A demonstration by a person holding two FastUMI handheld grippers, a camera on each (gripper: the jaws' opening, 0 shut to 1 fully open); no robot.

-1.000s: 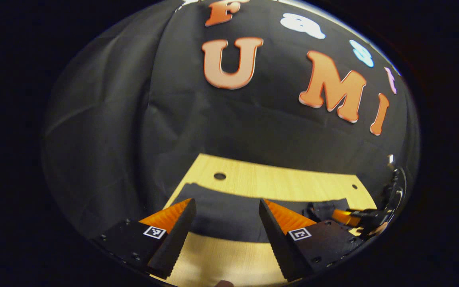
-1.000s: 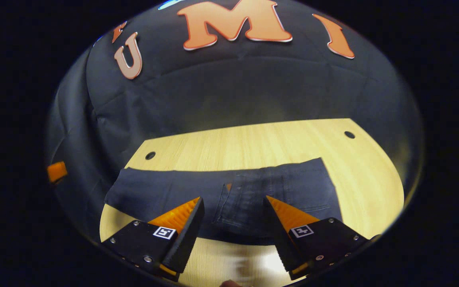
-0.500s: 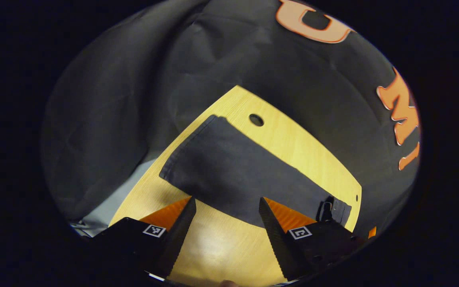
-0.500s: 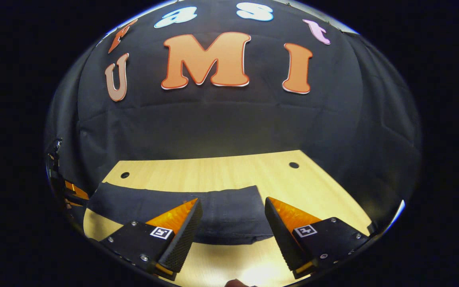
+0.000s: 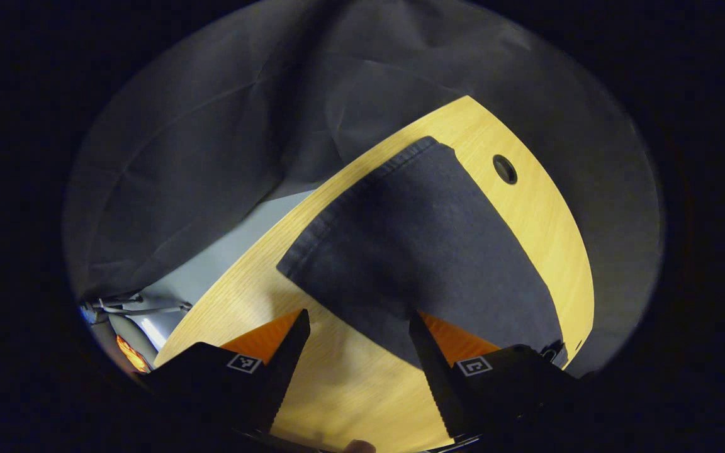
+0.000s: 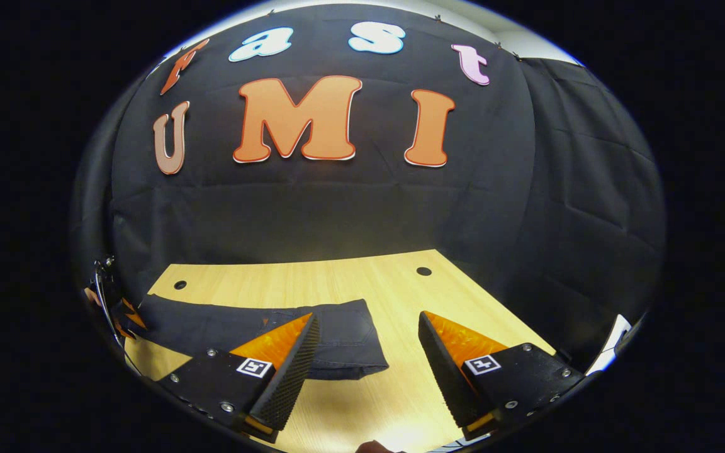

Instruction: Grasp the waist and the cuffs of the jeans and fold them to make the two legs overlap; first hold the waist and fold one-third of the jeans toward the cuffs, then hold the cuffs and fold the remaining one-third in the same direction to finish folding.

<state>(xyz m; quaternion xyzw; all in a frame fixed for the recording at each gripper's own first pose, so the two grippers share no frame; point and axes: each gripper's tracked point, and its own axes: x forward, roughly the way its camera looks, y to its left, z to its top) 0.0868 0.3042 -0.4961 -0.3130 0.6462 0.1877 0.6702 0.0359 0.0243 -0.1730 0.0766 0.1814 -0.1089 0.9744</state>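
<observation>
Jeans lie flat along the table, cuff end by its side edge; left gripper and right gripper hover, jaws wide, empty.

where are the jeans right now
The jeans lie flat on the wooden table; in the left gripper view the cuff end sits just ahead of the open left gripper.

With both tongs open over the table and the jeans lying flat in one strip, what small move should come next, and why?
Probably lower the right tongs leftward onto the waist end of the jeans and close. Both tongs stand open and hold nothing; the jeans lie flat on the table as a single strip, legs seemingly overlapped. The left tongs hang near the cuff end, which comes later.
</observation>
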